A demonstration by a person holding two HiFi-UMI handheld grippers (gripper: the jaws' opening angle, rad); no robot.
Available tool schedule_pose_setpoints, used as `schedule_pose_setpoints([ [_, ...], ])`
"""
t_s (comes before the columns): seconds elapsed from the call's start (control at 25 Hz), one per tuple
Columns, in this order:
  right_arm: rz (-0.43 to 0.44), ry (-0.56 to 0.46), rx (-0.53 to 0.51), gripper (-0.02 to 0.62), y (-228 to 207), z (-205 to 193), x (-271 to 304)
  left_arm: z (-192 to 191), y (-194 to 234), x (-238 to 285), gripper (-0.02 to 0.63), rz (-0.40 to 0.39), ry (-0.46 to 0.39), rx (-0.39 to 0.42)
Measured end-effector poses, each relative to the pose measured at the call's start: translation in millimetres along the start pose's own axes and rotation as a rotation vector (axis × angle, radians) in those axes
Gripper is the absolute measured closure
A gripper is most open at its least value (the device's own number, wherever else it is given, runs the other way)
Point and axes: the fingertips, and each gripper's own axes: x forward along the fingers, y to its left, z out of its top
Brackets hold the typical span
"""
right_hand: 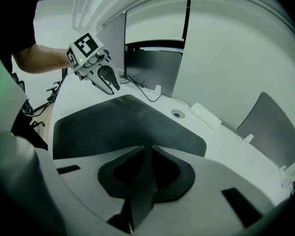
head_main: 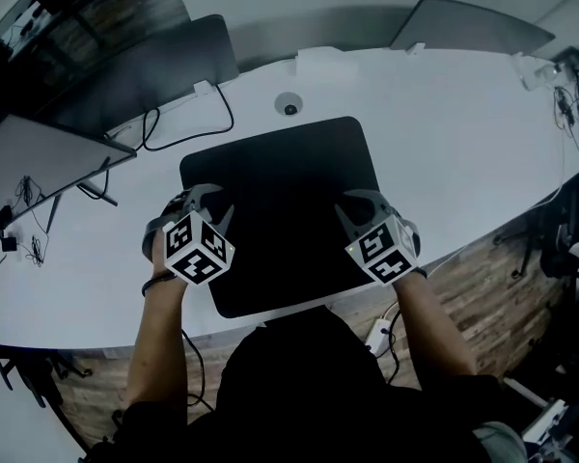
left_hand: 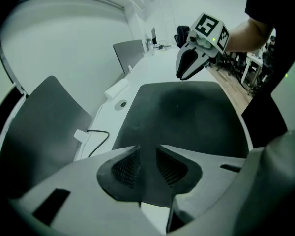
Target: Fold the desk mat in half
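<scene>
Left gripper [left_hand: 147,154]: jaws slightly apart, nothing clamped, above the mat's left edge.
Right gripper [right_hand: 148,154]: jaws a narrow slit apart, empty, above the mat's right edge.
Desk mat [head_main: 280,172]: flat, unfolded, mid-table [head_main: 444,133], reaching the near edge.

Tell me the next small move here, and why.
Probably open both jaws wider and lower them to the near corners of the desk mat: it lies flat, and the left gripper and right gripper hover above it, jaws barely apart, holding nothing.
</scene>
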Motion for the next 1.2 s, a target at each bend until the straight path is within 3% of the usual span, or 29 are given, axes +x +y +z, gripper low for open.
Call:
schedule_pose_setpoints([
  [0.16, 0.003, -0.006, -0.003, 0.532, 48, 2, -25, 0, -43, -34, 0.521, -0.041, -0.113, -0.100],
  [0.56, -0.040, 0.007, -0.008, 0.467, 143, -16, -93, -24, -132, -99, 0.491, -0.032, -0.222, -0.135],
  [0.88, -0.032, 0.060, -0.032, 0.423, 182, -52, -121, -29, -190, -105, 0.414, -0.061, -0.241, -0.152],
  [1.2, 0.020, 0.059, -0.042, 0.373, 178, -83, -120, -33, -236, -83, 0.354, -0.068, -0.136, -0.188],
])
